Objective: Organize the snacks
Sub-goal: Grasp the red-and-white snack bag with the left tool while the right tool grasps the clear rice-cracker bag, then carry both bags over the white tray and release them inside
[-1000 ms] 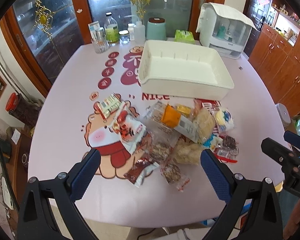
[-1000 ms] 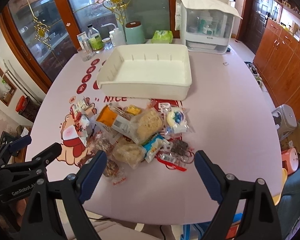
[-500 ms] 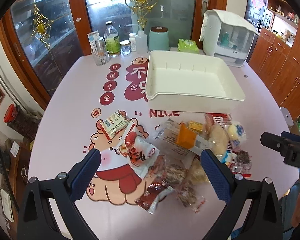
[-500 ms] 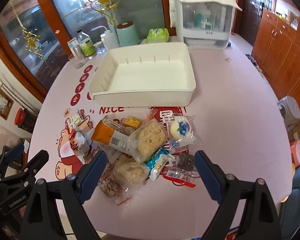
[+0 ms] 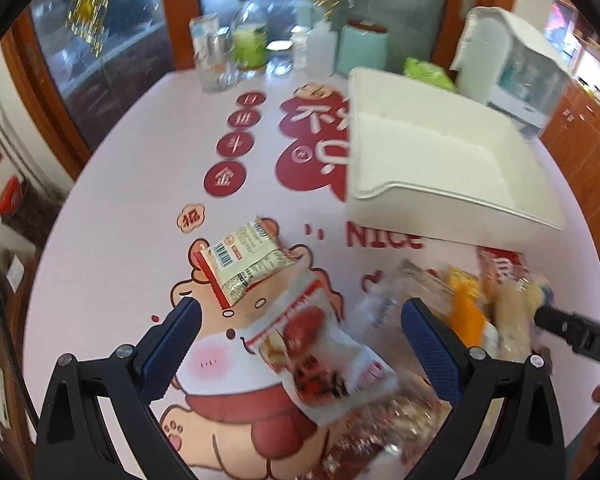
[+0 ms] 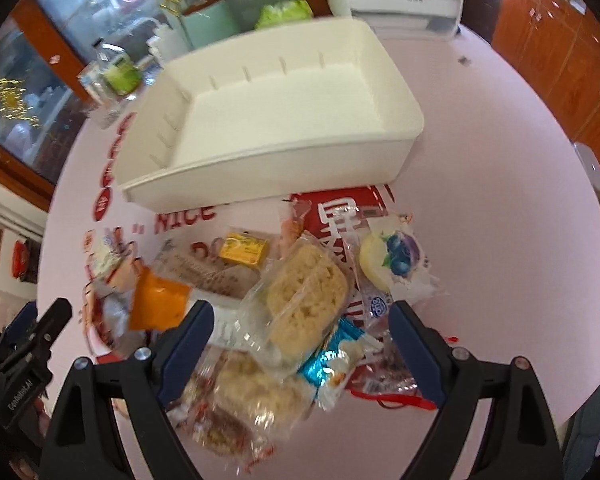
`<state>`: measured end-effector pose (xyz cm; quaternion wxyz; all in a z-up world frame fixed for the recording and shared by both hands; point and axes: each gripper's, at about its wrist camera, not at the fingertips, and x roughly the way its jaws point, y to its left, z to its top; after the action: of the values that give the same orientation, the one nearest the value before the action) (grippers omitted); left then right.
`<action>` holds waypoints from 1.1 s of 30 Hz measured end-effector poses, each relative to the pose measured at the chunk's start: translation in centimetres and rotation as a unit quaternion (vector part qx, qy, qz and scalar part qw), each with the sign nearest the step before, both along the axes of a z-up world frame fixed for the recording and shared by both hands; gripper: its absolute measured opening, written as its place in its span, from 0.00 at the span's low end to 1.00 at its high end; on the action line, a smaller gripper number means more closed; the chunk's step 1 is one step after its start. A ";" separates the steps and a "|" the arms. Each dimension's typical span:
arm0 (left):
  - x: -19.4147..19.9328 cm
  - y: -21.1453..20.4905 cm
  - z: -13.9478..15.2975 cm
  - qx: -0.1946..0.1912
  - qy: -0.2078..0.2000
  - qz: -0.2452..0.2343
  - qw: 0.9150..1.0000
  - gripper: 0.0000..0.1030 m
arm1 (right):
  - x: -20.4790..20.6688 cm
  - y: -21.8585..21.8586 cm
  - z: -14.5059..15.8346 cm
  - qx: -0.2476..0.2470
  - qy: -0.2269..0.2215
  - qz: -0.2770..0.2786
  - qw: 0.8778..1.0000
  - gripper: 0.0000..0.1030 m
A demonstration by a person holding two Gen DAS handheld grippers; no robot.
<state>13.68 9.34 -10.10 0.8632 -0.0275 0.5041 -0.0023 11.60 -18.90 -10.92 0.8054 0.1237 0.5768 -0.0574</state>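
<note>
Several wrapped snacks lie in a pile on the pink table. My left gripper [image 5: 300, 330] is open and empty, just above a red-and-white packet [image 5: 320, 354]; a white barcode packet [image 5: 246, 262] lies beyond it. My right gripper [image 6: 302, 328] is open and empty over a clear pack of pale rice cakes [image 6: 306, 292], with a blue-foil snack [image 6: 332, 364] and a blueberry bun pack [image 6: 394, 258] close by. An empty white bin [image 6: 284, 108] stands behind the pile; it also shows in the left wrist view [image 5: 440, 160].
Bottles and jars [image 5: 240, 48], a mint canister [image 5: 362, 50] and a white appliance [image 5: 512, 64] stand at the table's far edge. An orange pack [image 6: 158, 298] and a yellow box [image 6: 244, 248] lie in the pile. Wooden cabinets [image 6: 560, 40] are on the right.
Both grippers have dropped lower and moved forward over the snack pile. The snacks and the bin now look much larger. Nothing has been picked up.
</note>
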 end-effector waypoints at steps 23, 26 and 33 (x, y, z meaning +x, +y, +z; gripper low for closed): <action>1.4 1.2 -9.6 -0.034 0.129 0.014 0.991 0.75 | 2.2 2.9 -7.1 -0.026 0.041 0.016 0.999 0.55; 1.1 1.0 -9.4 -0.033 0.133 0.010 0.991 0.65 | 1.7 3.3 -6.9 -0.032 0.031 0.021 0.999 0.55; -0.1 0.5 -8.6 -0.020 0.121 0.002 0.992 0.50 | 0.0 4.1 -4.8 -0.053 0.002 0.038 0.998 0.54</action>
<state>13.60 9.81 -18.67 0.7950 -0.0463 0.6048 -0.0073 11.57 -14.83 -15.71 0.8111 0.0585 0.5791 -0.0574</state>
